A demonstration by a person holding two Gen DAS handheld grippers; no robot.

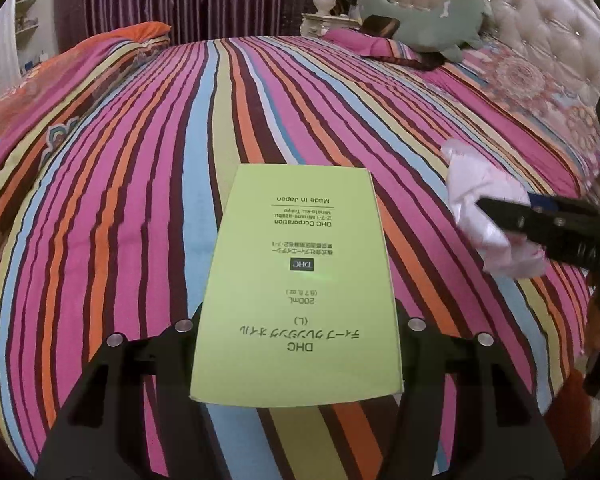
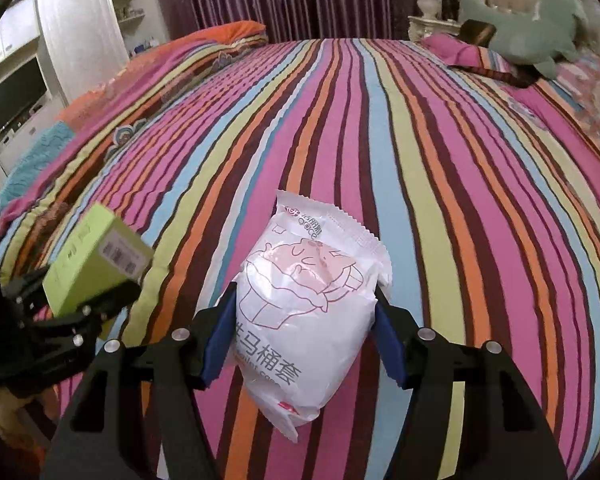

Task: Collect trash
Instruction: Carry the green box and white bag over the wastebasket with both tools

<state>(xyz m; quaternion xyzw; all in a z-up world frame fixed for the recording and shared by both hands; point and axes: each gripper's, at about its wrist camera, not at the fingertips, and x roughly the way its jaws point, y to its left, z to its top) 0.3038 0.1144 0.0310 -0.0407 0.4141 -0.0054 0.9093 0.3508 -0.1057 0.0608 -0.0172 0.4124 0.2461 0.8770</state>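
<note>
Striped bedding in pink, orange, blue and green fills both views, with purple curtains and a tufted headboard (image 1: pixel 540 12) behind. From the left wrist camera, the bed (image 1: pixel 140 160) runs up the frame, and the left hand-held gripper (image 1: pixel 298 344) at lower centre is clamped on a lime-green carton (image 1: pixel 300 272), lifted clear of the covers; at the right edge the other tool shows, gripping a crumpled white packet (image 1: pixel 480 200). From the right wrist camera, the right hand-held gripper (image 2: pixel 304 340) has its blue pads pressed on both sides of that white plastic packet, which bulges between them at lower centre, while the green carton sits at the left edge. Both pieces of trash look picked up, so I judge the pickup done; next they need carrying to a bin, which neither view shows.
</note>
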